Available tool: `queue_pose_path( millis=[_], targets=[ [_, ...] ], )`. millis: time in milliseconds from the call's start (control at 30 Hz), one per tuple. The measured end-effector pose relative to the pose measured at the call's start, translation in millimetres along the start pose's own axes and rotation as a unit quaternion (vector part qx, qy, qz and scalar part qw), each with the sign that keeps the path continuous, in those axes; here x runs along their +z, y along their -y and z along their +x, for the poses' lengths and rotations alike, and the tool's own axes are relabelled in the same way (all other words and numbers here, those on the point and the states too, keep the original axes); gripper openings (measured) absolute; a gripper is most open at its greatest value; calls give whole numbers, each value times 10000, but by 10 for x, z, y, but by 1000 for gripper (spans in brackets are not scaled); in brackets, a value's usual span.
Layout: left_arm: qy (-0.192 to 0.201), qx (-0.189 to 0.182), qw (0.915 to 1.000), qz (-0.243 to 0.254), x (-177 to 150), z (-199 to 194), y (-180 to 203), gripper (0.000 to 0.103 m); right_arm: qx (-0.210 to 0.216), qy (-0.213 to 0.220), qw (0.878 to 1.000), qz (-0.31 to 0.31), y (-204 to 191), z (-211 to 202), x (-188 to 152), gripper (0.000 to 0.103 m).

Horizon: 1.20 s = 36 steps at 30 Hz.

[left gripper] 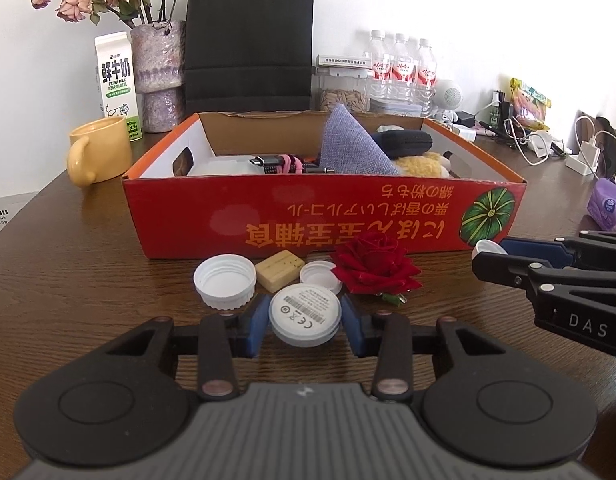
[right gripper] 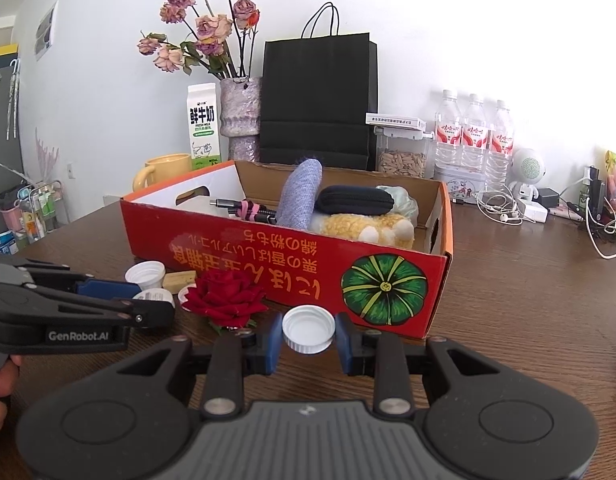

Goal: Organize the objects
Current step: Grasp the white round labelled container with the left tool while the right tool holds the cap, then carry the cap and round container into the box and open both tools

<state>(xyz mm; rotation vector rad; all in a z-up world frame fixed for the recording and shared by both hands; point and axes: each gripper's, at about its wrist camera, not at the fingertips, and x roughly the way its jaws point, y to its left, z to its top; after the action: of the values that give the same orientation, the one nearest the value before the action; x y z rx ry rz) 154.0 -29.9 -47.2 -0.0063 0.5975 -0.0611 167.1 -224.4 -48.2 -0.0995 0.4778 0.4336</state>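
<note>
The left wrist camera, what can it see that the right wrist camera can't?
Only the left wrist view shows the barcode label on the round white puck between the left gripper fingers, and a purple tissue pack. Only the right wrist view shows the inside of the white cap in the right gripper. Both show the red box, the red rose and the yellow mug.

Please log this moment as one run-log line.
left gripper: around round white device | right gripper: around white cap | red box: behind both
</note>
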Motion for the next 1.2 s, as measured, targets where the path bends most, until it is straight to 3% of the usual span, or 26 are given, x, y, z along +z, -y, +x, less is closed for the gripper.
queue_pose_path(
  millis=[500, 833, 1200],
  targets=[
    [538, -46, 9985, -67, 224, -224, -91, 40, 65, 416, 9989, -199, -192, -53, 112, 27],
    [1051, -25, 9944, -105, 618, -269, -168, 40, 214, 792, 9956, -444, -405, 59, 510, 27],
    [1321, 49, 9910, -196, 1101, -36, -257, 40, 106, 989, 9937, -524, -421, 428, 976, 27]
  ],
)
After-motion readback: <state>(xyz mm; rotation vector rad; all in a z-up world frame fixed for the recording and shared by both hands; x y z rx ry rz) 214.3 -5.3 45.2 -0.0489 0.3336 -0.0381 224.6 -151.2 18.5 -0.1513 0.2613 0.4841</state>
